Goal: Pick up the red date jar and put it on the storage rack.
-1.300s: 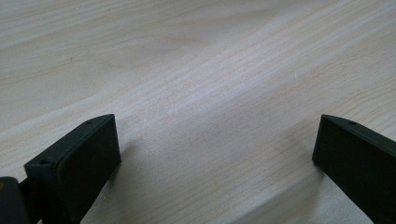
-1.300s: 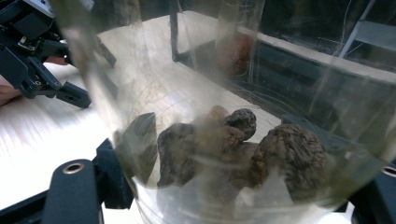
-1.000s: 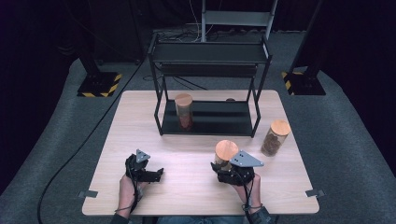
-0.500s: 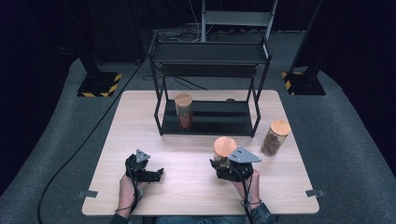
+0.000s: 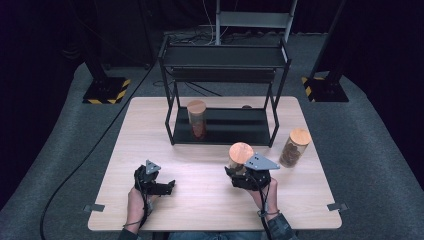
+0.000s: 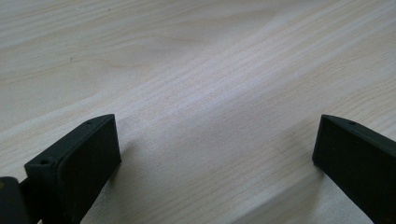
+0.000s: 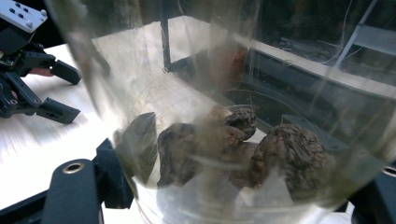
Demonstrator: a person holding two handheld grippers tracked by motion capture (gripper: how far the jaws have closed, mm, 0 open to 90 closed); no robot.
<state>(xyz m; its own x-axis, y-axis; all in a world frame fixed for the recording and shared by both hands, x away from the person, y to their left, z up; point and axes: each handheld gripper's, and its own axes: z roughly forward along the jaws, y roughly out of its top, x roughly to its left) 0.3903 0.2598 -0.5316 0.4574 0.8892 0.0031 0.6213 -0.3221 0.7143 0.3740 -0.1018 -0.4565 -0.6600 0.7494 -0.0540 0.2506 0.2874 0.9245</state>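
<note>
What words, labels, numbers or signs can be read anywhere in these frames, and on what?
None: no readable text in any view.
The jars carry no label; the one in the right gripper shows clear glass.
The yellow-and-black stripes on the floor stand bases are hazard markings, not lettering.

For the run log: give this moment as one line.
right gripper: shut on glass jar | left gripper: open, nothing held | table | rack: one jar

The right gripper (image 5: 239, 172) is gripping a cork-lidded glass jar (image 5: 240, 156) near the table's (image 5: 150, 130) front edge. The left gripper (image 5: 167, 186) is resting at near left. Another jar (image 5: 196, 119) is standing in the black rack (image 5: 225, 60); a third (image 5: 295, 147) is standing right of it.
</note>
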